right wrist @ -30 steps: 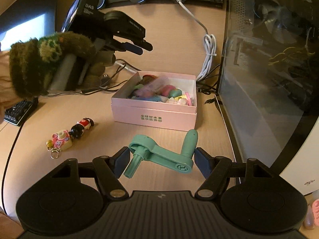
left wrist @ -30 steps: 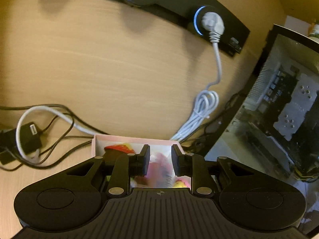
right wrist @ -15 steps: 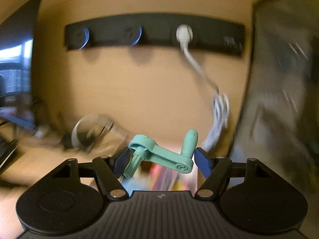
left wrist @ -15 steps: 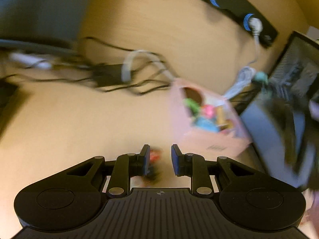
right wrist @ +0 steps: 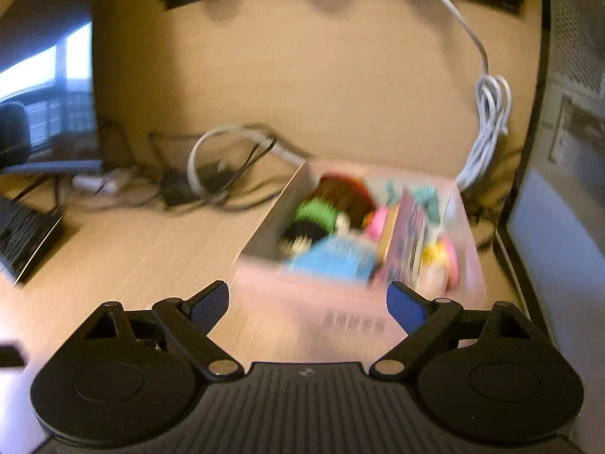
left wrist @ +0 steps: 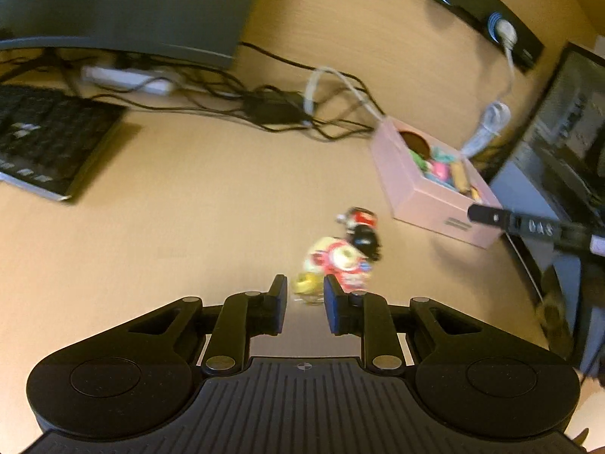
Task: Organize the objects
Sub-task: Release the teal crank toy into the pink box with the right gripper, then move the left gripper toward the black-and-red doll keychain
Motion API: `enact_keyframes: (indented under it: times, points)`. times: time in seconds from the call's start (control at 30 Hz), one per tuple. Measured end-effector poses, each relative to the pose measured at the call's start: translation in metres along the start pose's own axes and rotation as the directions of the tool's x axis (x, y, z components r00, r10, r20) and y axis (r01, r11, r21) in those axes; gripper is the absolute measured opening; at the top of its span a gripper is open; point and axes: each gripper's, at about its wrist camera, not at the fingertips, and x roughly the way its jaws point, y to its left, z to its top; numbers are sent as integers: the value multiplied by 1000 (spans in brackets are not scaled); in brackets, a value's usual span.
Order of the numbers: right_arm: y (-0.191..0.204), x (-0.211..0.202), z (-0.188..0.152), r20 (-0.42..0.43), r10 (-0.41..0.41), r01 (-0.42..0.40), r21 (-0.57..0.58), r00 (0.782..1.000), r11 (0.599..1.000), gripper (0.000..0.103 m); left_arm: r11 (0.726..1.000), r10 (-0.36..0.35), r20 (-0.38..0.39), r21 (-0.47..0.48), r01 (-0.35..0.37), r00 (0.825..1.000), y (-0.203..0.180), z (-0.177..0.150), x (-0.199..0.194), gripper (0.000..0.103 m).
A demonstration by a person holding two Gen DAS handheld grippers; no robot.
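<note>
1. Since the earlier frames the green crank-shaped toy has gone from between the right hand-held gripper's point(right wrist: 307, 300) pads; its jaws have just been opening and now stand wide apart with nothing between them.
2. Over the same second the left wrist view has swung from above the pink box point(left wrist: 427, 196) to a spot out over the desk point(left wrist: 181, 219), so the box now sits at the right of that frame.
3. That open-topped box, seen from the right wrist view at centre frame point(right wrist: 340, 299), holds a blurred jumble of small toys: a green and black piece, a brown-red round one, pink, blue and yellow ones, and a teal shape at its far right corner.
4. Two small figurines lie on the desk outside the box, at centre of the left wrist view: a pink and white keychain figure point(left wrist: 336, 263) and, just beyond and touching it, a black and red doll point(left wrist: 363, 232).
5. Tilted down toward the desk, the left hand-held gripper point(left wrist: 304, 302) is nearly clenched, its narrow gap empty, with the keychain figure's yellow end just past the fingertips.
6. A keyboard point(left wrist: 49, 147) lies at the left, with tangled cables point(left wrist: 272, 109) beyond.
</note>
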Motion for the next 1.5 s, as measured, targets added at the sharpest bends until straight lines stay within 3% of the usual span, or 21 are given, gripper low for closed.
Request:
enact_keyframes:
  times: [0.27,0.43,0.8,0.9,1.03,1.13,1.37,1.5]
  points:
    - [-4,-39,-25,-13,-16,16,0,1000,1000,96,973,67,-61,224,-52,996,-48,7,37,24]
    - [1,-49,-41,-44,-1,1,0,999,1000,97,976,59,-72,212,-42,996,-49,16,45,25]
    - [2,-22,-55,-140,13,-11,19,990,1000,97,981,68,-107,189,-47,992,-87,49,93,25]
    - [3,-24,-56,-135,17,-18,-6,991,1000,97,985,54,-96,170,-37,994,-85,47,86,25]
    - [6,-22,-55,-142,29,-31,-9,989,999,97,988,111,-92,118,-100,990,-70,37,76,25]
    - [15,-18,-54,-144,39,-43,-25,989,999,97,992,106,-80,77,-100,991,-66,31,64,25]
    - [28,-5,-55,-174,44,-55,-62,984,997,97,975,74,-92,217,-53,993,-87,6,52,25]
    - [28,-3,-56,-184,42,-54,-62,982,997,97,953,107,-92,295,-75,990,-96,-5,57,25]
